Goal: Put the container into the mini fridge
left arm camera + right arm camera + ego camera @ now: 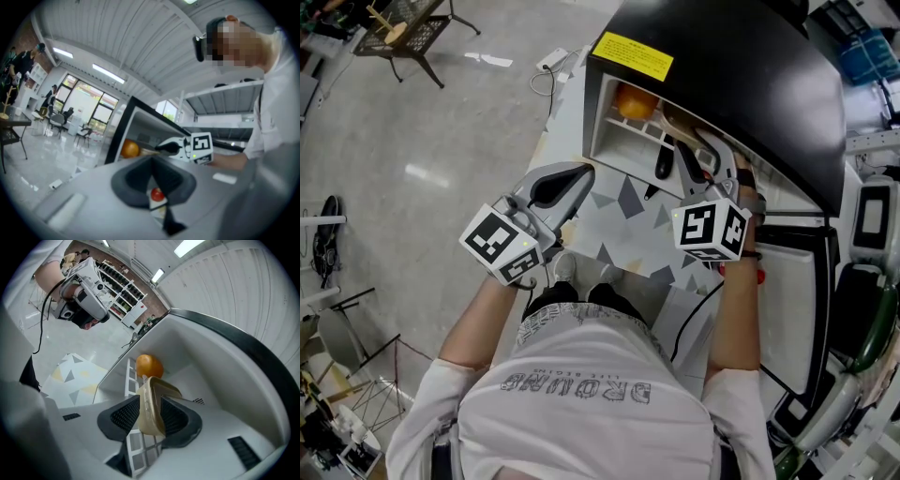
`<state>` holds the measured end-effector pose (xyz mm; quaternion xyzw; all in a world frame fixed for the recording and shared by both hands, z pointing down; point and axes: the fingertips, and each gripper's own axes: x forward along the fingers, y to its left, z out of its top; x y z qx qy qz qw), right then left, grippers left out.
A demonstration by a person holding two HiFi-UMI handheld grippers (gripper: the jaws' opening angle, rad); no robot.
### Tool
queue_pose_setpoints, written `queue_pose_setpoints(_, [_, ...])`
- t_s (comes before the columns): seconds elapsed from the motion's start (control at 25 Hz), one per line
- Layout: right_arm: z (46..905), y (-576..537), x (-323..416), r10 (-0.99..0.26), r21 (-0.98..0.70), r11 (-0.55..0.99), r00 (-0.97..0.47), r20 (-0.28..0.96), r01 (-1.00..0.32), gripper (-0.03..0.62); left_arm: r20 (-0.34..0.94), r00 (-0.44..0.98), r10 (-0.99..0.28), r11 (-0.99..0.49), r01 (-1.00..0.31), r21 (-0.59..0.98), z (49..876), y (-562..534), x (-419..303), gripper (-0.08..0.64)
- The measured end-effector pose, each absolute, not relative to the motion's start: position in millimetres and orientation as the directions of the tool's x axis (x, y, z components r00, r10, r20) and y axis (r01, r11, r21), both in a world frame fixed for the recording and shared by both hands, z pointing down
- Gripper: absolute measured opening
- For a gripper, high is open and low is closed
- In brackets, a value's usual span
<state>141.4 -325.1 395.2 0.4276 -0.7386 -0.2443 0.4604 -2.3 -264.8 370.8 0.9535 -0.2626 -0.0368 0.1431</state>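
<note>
My left tool point(153, 174) sits at 6 o'clock. Its two dark pads point(133, 180) are closed against each other with nothing between them. In the slit beneath them a small red round thing point(157, 193) shows on something white; I cannot tell what it is. Past the pads, toward 12 o'clock, the mini fridge point(121, 136) stands open, black-framed and white inside, with an orange point(130, 149) at its left side. My right tool point(187, 147), marker cube facing me, points its black tip into the opening from 3 o'clock. Bright windows point(89, 105) and chairs point(58, 123) lie far off at 9 o'clock.
</note>
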Motion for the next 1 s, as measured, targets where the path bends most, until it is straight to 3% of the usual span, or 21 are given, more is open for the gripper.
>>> queue_pose_setpoints(0.32, [382.5, -306.3, 149.6, -0.882, 0.734, 0.469, -0.212, 0.421, -0.49, 0.129, 0.011, 0.874, -0.486, -0.84, -0.471, 0.269, 363.6, -254.3, 4.2, 0.008])
queue_pose_setpoints(1.0, [345.7, -240.4, 157.5, -0.937, 0.63, 0.348, -0.239, 0.254, -0.695, 0.017, 0.02, 0.91, -0.414, -0.888, -0.408, 0.214, 345.7, -218.0, 24.1, 0.008])
